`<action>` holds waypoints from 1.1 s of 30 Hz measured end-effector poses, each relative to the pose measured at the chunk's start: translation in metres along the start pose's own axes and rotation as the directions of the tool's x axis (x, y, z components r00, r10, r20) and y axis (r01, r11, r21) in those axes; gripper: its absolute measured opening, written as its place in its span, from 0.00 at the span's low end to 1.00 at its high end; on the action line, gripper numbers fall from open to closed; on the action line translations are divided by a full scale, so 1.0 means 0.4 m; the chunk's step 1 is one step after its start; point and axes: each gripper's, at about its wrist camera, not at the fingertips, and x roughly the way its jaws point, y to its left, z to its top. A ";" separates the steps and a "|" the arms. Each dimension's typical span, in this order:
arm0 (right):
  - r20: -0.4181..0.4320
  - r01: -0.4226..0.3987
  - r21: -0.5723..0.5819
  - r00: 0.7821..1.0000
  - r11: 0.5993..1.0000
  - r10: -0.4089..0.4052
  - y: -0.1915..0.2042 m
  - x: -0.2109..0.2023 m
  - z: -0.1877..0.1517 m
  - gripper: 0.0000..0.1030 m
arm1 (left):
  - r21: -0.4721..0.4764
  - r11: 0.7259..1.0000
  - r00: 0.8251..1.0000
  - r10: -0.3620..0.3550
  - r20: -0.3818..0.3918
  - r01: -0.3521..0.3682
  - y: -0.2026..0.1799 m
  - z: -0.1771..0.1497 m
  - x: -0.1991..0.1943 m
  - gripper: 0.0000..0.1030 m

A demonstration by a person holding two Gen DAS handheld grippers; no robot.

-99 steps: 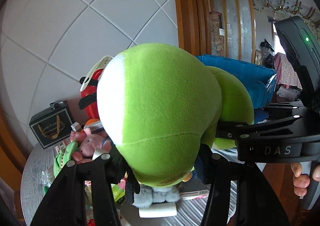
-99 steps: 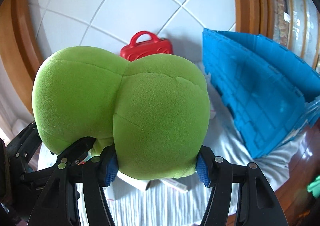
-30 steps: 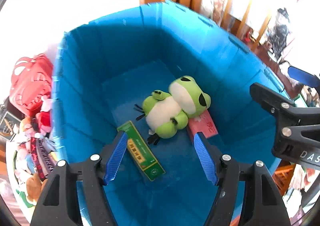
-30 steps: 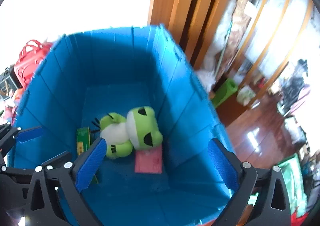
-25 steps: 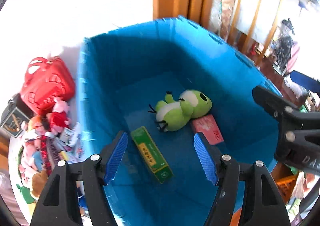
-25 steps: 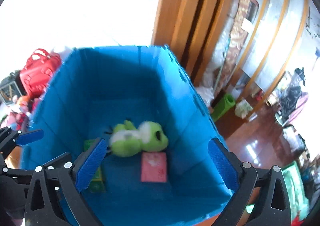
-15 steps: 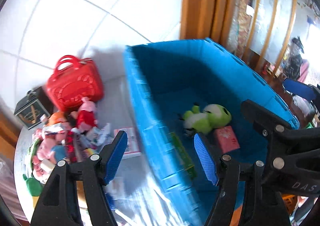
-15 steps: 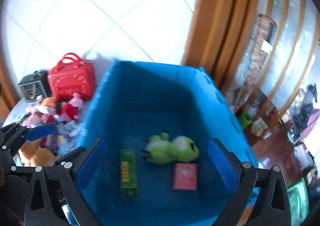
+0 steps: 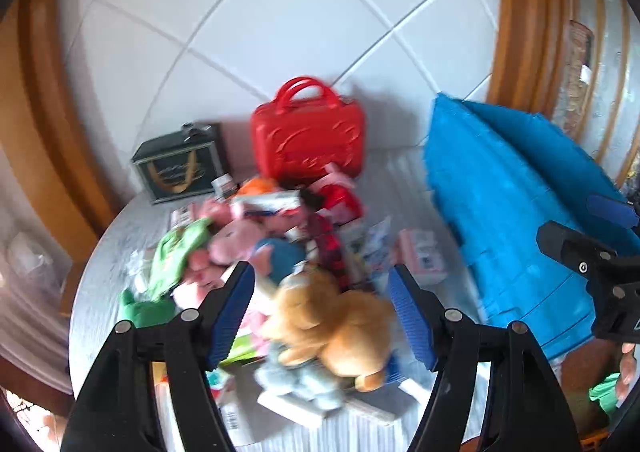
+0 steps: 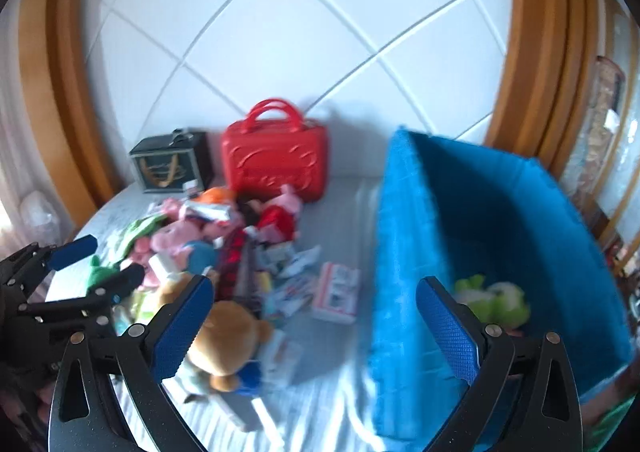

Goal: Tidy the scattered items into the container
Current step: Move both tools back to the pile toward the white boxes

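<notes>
A blue bin stands at the table's right; it also shows in the left wrist view. A green frog plush lies inside it. A heap of scattered toys and packets lies on the table to the left of the bin. A brown plush bear lies at its near edge, also in the right wrist view. My left gripper is open and empty above the bear. My right gripper is open and empty, between the heap and the bin.
A red toy case and a dark box stand at the back by the white tiled wall. A pink card pack lies beside the bin. Wooden frames flank the wall. The table is round with a white cloth.
Both grippers have swung left, away from above the bin toward the heap of toys. The frog plush, let go earlier, lies in the bin. Both grippers stay open.
</notes>
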 end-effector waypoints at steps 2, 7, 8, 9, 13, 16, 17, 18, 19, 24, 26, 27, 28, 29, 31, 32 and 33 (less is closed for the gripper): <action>-0.039 -0.036 -0.001 0.999 0.999 0.036 0.067 0.047 -0.032 1.00 | -0.012 1.000 1.000 0.017 -0.021 -0.017 0.078 -0.051 0.020 0.67; -0.127 -0.085 0.005 0.988 0.996 0.085 0.199 0.158 -0.139 1.00 | -0.008 0.998 0.993 0.065 -0.095 -0.066 0.209 -0.189 0.101 0.67; -0.144 -0.097 0.008 0.985 0.995 0.097 0.220 0.179 -0.166 1.00 | -0.001 0.997 0.991 0.075 -0.114 -0.075 0.221 -0.217 0.123 0.67; -0.163 -0.110 0.010 0.980 0.994 0.110 0.240 0.201 -0.194 1.00 | 0.005 0.997 0.987 0.083 -0.138 -0.083 0.232 -0.249 0.147 0.67; -0.229 -0.130 0.009 0.965 0.991 0.129 0.291 0.267 -0.299 1.00 | -0.007 0.997 0.972 0.069 -0.225 -0.072 0.262 -0.361 0.223 0.67; -0.281 -0.150 -0.021 0.950 0.988 0.139 0.328 0.308 -0.376 1.00 | -0.036 0.997 0.962 0.051 -0.269 -0.063 0.265 -0.434 0.268 0.67; -0.299 -0.153 -0.030 0.944 0.988 0.137 0.335 0.321 -0.397 1.00 | -0.049 0.997 0.958 0.041 -0.283 -0.057 0.266 -0.455 0.283 0.67; -0.315 -0.156 -0.037 0.939 0.987 0.137 0.340 0.332 -0.418 1.00 | -0.058 0.997 0.954 0.031 -0.299 -0.050 0.264 -0.475 0.299 0.67; -0.330 -0.161 -0.040 0.934 0.986 0.139 0.343 0.345 -0.440 1.00 | -0.064 0.997 0.949 0.026 -0.314 -0.048 0.261 -0.491 0.309 0.67; -0.430 -0.173 -0.007 0.890 0.985 0.153 0.311 0.416 -0.542 1.00 | -0.160 0.983 0.930 0.029 -0.366 -0.093 0.260 -0.551 0.351 0.67; -0.462 -0.183 0.005 0.871 0.983 0.165 0.296 0.443 -0.574 1.00 | -0.183 0.977 0.920 0.025 -0.392 -0.105 0.264 -0.571 0.365 0.67; -0.475 -0.186 0.003 0.865 0.983 0.165 0.291 0.454 -0.586 1.00 | -0.197 0.975 0.914 0.018 -0.406 -0.107 0.268 -0.581 0.372 0.67; -0.486 -0.186 0.000 0.859 0.982 0.163 0.287 0.466 -0.597 1.00 | -0.208 0.972 0.908 0.014 -0.419 -0.111 0.270 -0.590 0.379 0.67; -0.498 -0.187 -0.001 0.852 0.982 0.162 0.284 0.477 -0.610 1.00 | -0.217 0.969 0.902 0.011 -0.432 -0.116 0.273 -0.601 0.387 0.67; -0.518 -0.192 0.000 0.839 0.981 0.165 0.281 0.502 -0.628 1.00 | -0.237 0.964 0.891 -0.001 -0.454 -0.120 0.279 -0.618 0.401 0.67; -0.522 -0.195 -0.003 0.837 0.981 0.164 0.281 0.513 -0.635 1.00 | -0.248 0.961 0.886 -0.006 -0.465 -0.124 0.283 -0.627 0.409 0.67; -0.525 -0.192 -0.011 0.836 0.981 0.158 0.282 0.523 -0.640 1.00 | -0.260 0.958 0.883 -0.012 -0.469 -0.124 0.288 -0.634 0.415 0.67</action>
